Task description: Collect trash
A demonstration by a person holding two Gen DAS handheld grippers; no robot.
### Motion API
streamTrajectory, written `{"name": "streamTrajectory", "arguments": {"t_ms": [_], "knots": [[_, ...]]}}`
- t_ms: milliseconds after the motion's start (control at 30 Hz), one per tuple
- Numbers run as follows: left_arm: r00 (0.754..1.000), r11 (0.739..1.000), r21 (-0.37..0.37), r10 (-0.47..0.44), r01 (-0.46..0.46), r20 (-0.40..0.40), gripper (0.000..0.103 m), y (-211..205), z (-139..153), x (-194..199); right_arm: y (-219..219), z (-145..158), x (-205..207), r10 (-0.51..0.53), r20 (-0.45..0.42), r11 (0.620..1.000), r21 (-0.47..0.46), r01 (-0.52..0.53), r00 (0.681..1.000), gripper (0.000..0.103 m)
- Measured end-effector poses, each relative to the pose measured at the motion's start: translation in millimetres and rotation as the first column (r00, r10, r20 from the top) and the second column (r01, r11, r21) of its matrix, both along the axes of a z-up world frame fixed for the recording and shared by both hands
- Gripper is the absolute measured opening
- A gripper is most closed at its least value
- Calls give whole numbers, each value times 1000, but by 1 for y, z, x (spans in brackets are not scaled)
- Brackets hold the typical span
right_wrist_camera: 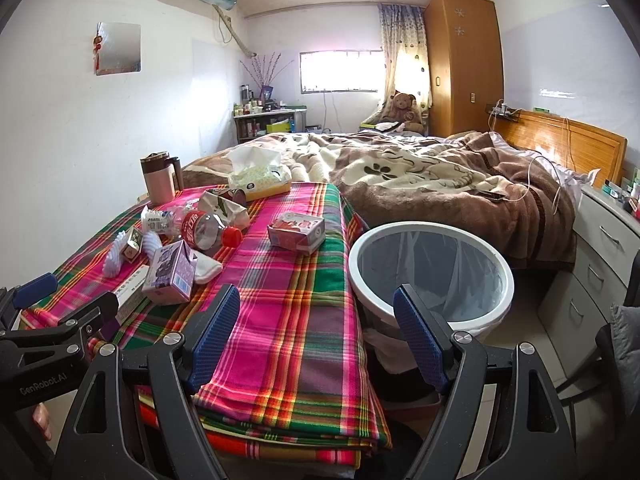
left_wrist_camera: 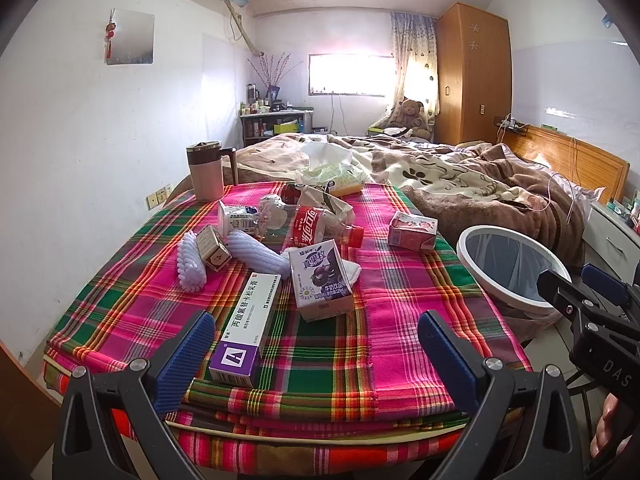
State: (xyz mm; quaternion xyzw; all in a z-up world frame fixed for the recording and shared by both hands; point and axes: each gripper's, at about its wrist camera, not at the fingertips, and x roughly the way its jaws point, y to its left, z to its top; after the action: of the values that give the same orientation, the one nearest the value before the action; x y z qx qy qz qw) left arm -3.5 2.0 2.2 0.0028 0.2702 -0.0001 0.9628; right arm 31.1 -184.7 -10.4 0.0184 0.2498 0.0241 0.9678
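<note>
Trash lies on a plaid-covered table (left_wrist_camera: 400,300): a long medicine box (left_wrist_camera: 246,328), a purple milk carton (left_wrist_camera: 322,280), a crushed cola bottle (left_wrist_camera: 316,226), a pink carton (left_wrist_camera: 412,230), foam nets (left_wrist_camera: 190,260) and a small brown box (left_wrist_camera: 214,248). A white-rimmed bin (left_wrist_camera: 510,264) with a bag liner stands right of the table. My left gripper (left_wrist_camera: 316,360) is open and empty over the table's near edge, its left finger beside the medicine box. My right gripper (right_wrist_camera: 316,334) is open and empty, between the table corner and the bin (right_wrist_camera: 432,276).
A brown lidded mug (left_wrist_camera: 206,172) and a tissue pack (left_wrist_camera: 332,172) stand at the table's far edge. A bed with brown blankets (right_wrist_camera: 440,176) lies behind. White drawers (right_wrist_camera: 600,256) stand at the right, and a dark chair (right_wrist_camera: 624,340) near them.
</note>
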Motion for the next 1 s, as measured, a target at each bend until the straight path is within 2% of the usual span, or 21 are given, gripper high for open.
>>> {"name": "streamTrajectory", "arguments": {"t_ms": [1000], "knots": [[1000,1000,1,3,-3,-2,103,1,0,0,-1,1,-1,-5,2,1000,0,5,1000,81]]}}
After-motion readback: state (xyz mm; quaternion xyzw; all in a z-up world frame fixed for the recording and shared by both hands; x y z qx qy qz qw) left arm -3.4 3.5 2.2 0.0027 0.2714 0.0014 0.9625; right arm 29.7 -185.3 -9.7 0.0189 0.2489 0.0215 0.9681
